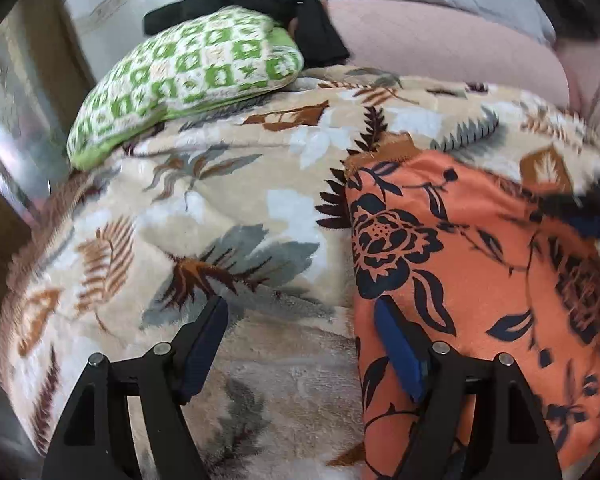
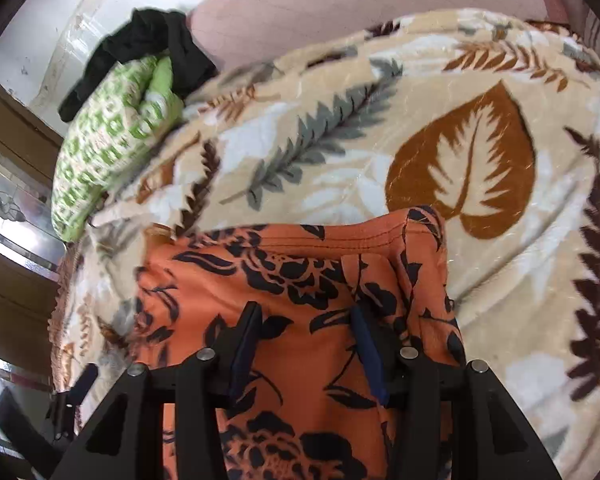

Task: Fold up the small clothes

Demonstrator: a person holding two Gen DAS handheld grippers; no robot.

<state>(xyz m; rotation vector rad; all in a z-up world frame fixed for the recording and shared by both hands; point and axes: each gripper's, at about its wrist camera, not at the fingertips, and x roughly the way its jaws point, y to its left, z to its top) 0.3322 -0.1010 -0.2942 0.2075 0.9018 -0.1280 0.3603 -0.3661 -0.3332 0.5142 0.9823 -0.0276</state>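
Observation:
An orange garment with a black flower print (image 1: 472, 264) lies flat on a beige leaf-patterned blanket (image 1: 228, 200). My left gripper (image 1: 302, 312) is open and empty, low over the garment's left edge; its right finger (image 1: 396, 348) is over the cloth, its left finger (image 1: 204, 344) over the blanket. In the right wrist view the garment (image 2: 300, 288) fills the lower middle, its stitched hem at the far side. My right gripper (image 2: 306, 316) is open above the garment, holding nothing. The right gripper shows blurred at the right edge of the left wrist view (image 1: 592, 216).
A green and white patterned pillow (image 1: 188, 80) lies at the blanket's far left, with a black garment (image 1: 268, 4) draped over it. A pink bedsheet (image 1: 440, 40) lies beyond. The blanket (image 2: 460, 152) extends right. Wooden furniture (image 2: 16, 272) stands at the left.

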